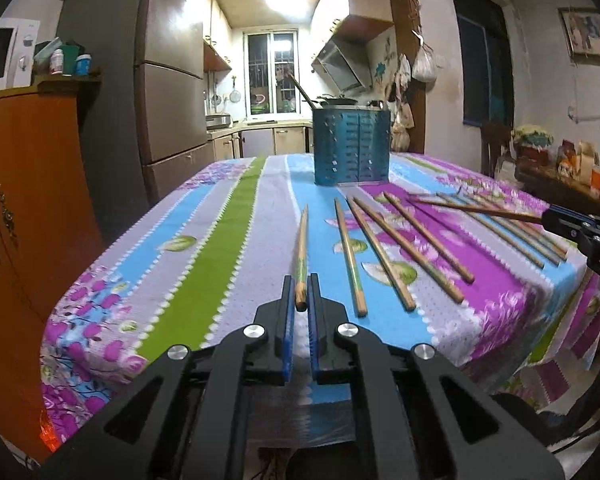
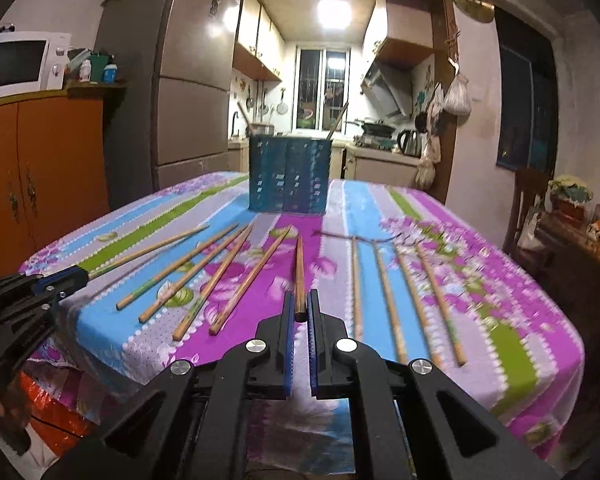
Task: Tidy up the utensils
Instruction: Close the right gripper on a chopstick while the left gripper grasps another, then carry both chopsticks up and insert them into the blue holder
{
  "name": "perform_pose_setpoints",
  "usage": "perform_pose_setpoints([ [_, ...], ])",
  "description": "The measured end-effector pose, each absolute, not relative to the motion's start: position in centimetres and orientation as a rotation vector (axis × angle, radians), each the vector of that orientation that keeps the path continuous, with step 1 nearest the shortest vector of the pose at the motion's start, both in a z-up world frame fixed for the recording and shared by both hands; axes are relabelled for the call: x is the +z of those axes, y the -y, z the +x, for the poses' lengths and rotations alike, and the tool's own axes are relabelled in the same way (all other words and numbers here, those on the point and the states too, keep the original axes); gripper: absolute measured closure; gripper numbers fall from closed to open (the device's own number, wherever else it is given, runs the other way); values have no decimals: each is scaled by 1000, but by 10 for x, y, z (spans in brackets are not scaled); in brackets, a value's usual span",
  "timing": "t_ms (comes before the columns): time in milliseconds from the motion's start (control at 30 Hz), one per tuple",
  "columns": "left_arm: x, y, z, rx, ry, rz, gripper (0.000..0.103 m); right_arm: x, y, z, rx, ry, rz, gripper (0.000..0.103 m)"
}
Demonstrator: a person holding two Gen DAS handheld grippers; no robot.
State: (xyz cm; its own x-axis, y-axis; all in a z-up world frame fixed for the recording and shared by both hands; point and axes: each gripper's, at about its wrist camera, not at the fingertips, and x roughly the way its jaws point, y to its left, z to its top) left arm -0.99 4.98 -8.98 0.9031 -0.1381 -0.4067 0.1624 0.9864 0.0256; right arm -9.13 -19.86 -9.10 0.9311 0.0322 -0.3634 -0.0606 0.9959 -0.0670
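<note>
Left gripper (image 1: pixel 301 294) fingers clamp one chopstick (image 1: pixel 301 248) by butt end; right gripper (image 2: pixel 300 308) likewise grips another chopstick (image 2: pixel 299 276). Tips forward, probably for dropping into blue holder (image 2: pixel 289 176) across table (image 2: pixel 500 320).

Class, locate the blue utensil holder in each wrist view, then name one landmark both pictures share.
Left wrist view: blue utensil holder stands right of centre at the table's far end.
Right wrist view: blue utensil holder stands just left of centre, far end.
Shared landmark: kitchen window.
</note>
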Motion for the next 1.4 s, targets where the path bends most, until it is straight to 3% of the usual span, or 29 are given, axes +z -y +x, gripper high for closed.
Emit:
perform_pose_setpoints([
  [700, 53, -60, 31, -237, -400, -12, 98, 35, 223, -67, 238, -313, -87, 96],
  [1400, 106, -54, 90, -302, -493, -24, 98, 93, 232, 1, 320, -432, -53, 96],
])
